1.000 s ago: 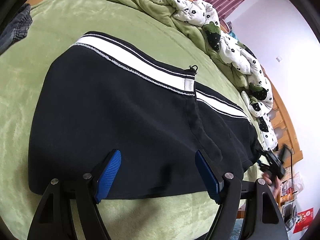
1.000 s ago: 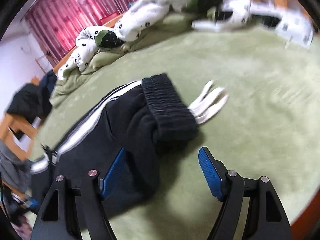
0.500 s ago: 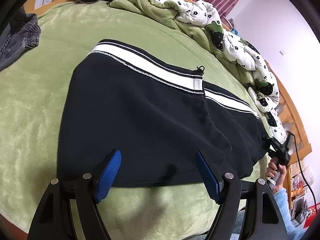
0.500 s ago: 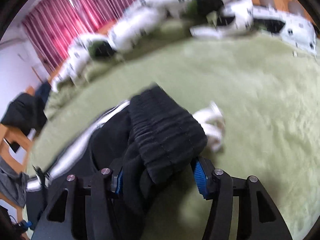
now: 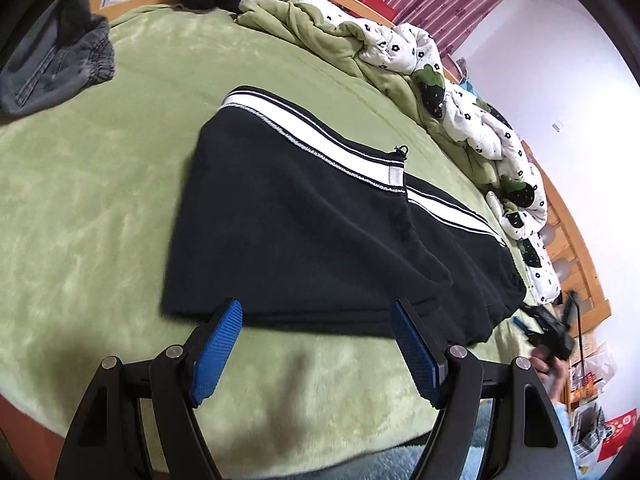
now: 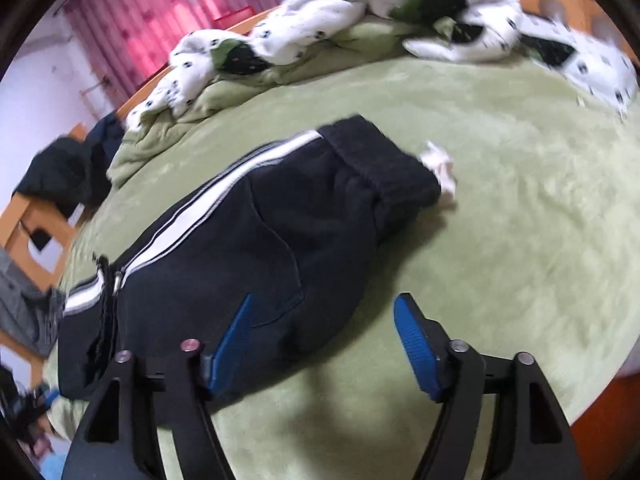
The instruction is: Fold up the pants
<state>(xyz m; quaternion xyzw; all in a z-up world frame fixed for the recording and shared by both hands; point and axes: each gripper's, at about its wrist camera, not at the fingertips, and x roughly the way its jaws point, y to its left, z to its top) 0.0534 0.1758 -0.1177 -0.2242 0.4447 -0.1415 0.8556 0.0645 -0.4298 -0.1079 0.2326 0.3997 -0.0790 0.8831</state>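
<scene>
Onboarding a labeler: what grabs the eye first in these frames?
The black pants with a white side stripe, lying folded in the middle of the green blanket. Behind them a rumpled flower-print quilt runs along the bed's far edge, and grey jeans lie far left.

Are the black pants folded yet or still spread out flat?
Folded once at least: the black pants lie doubled on the green blanket, one striped layer ending over another. Waistband lies flat, untucked.

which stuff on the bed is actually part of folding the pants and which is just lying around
Part of the job:
- black pants with white side stripe, lying on the green blanket
- left claw, open
- right claw, jaws opening, nothing gripped

Just lying about:
- flowered quilt
- grey jeans
- dark clothes on the bed frame
</scene>
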